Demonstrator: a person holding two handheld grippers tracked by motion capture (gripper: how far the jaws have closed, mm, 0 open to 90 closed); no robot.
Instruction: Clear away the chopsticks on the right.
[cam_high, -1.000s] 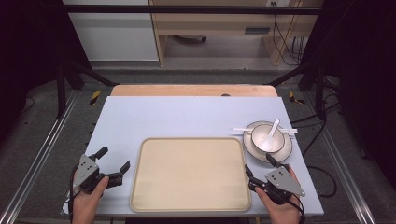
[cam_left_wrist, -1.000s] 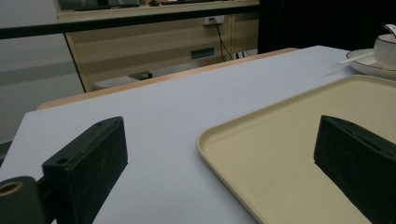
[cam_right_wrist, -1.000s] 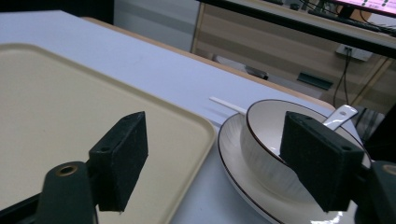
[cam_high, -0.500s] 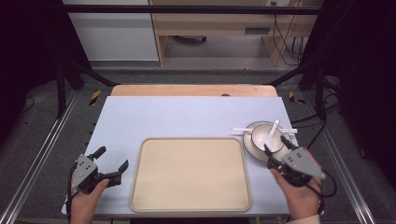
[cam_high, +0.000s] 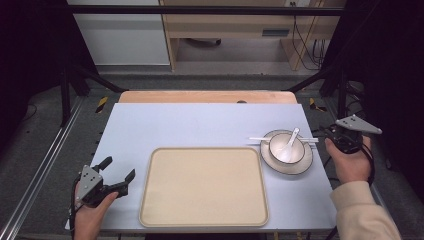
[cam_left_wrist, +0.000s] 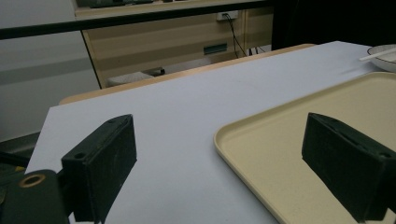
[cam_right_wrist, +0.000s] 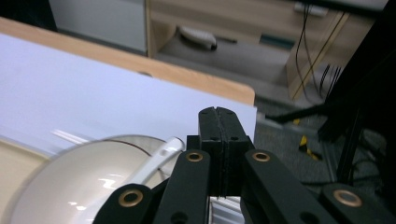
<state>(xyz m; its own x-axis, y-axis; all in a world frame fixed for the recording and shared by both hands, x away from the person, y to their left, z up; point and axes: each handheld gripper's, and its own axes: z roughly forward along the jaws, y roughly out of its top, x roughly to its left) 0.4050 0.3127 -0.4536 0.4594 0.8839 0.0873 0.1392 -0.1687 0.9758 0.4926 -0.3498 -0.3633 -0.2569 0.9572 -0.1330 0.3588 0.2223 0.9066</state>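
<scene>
From the high view, the right gripper (cam_high: 334, 134) has travelled from the near right corner of the tray (cam_high: 204, 186) up and outward to the right edge of the table (cam_high: 200, 117), just beside the saucer (cam_high: 287, 163) that carries the bowl (cam_high: 286, 148) with a white spoon (cam_high: 290, 139) leaning in it and a pair of chopsticks (cam_high: 283, 139) laid across; the left gripper (cam_high: 114, 179) sits at the near left corner, by the tray's left rim, where it sat a second ago, its jaws spread; the tray itself lies bare in the middle of the table. In the left gripper view, the two black jaws stand wide apart with nothing between them, though they have just drawn in slightly; the tray's cream rim (cam_left_wrist: 243, 151) runs between them and the saucer's edge (cam_left_wrist: 383, 49) peeks in far off. In the right gripper view, the jaws have just been closing and now meet pad to pad with nothing caught between them; the bowl (cam_right_wrist: 79, 186) and spoon handle (cam_right_wrist: 161, 154) lie just below and to the left; judging from this, the clenched right tool is lining up on the dishes but has not yet taken hold, so moving them toward the tray is not yet begun.
</scene>
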